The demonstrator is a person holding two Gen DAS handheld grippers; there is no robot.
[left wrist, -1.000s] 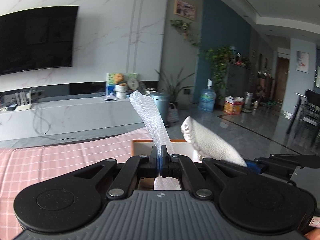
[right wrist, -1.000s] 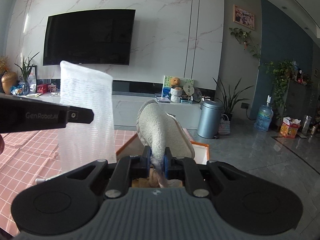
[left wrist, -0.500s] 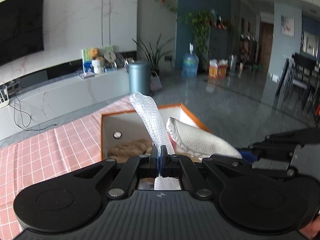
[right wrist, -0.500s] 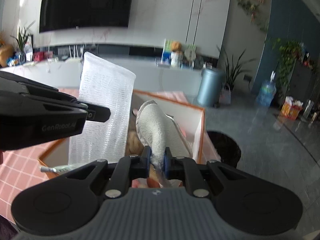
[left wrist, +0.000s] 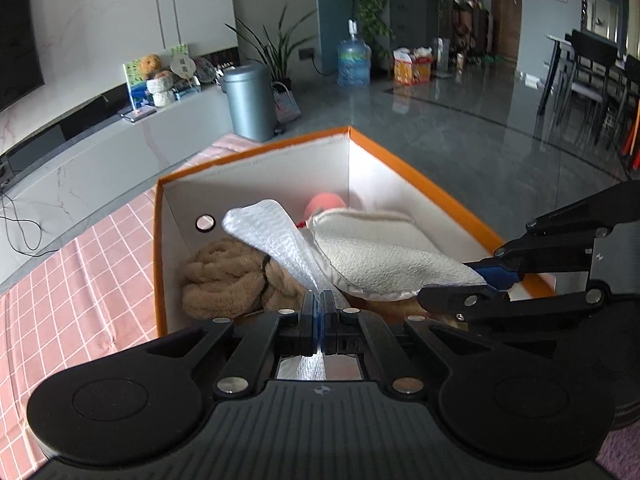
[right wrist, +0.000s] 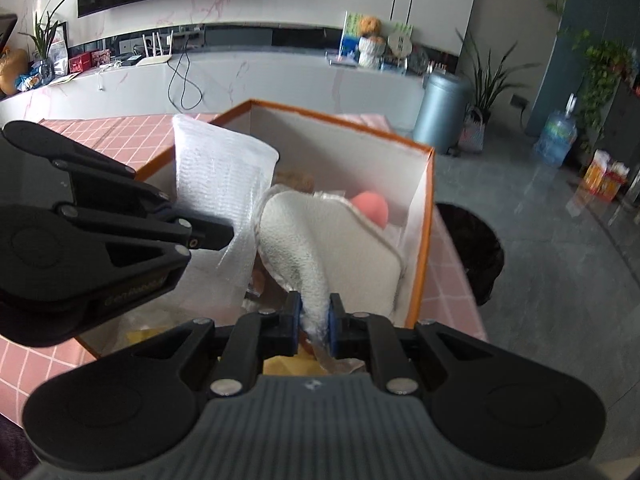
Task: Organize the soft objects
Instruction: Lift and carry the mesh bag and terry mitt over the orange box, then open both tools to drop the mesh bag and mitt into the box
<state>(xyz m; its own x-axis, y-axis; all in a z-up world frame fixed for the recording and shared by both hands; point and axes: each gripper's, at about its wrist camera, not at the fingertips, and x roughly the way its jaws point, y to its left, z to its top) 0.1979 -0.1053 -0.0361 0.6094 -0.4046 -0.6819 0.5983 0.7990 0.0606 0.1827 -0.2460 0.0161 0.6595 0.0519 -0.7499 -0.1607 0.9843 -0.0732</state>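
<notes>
Claws both dropped a lot vs a sec ago: then they faced the TV wall, now they tip down over the orange box (left wrist: 420,184) on the pink-check counter (left wrist: 80,280). Left claw (left wrist: 319,300) clamps the bubble-wrap pouch (left wrist: 276,236); right claw (right wrist: 314,316) pinches the cream fleece pad (right wrist: 332,240). Both items hang inside the box w/ the tan plush (left wrist: 224,268); release looks near.

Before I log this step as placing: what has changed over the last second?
Both grippers tipped down and moved over the orange box. The left gripper brought the bubble-wrap pouch above it; the right gripper brought the white fleece pad. Both grips stayed shut, nothing released. The brown plush stayed inside.
</notes>
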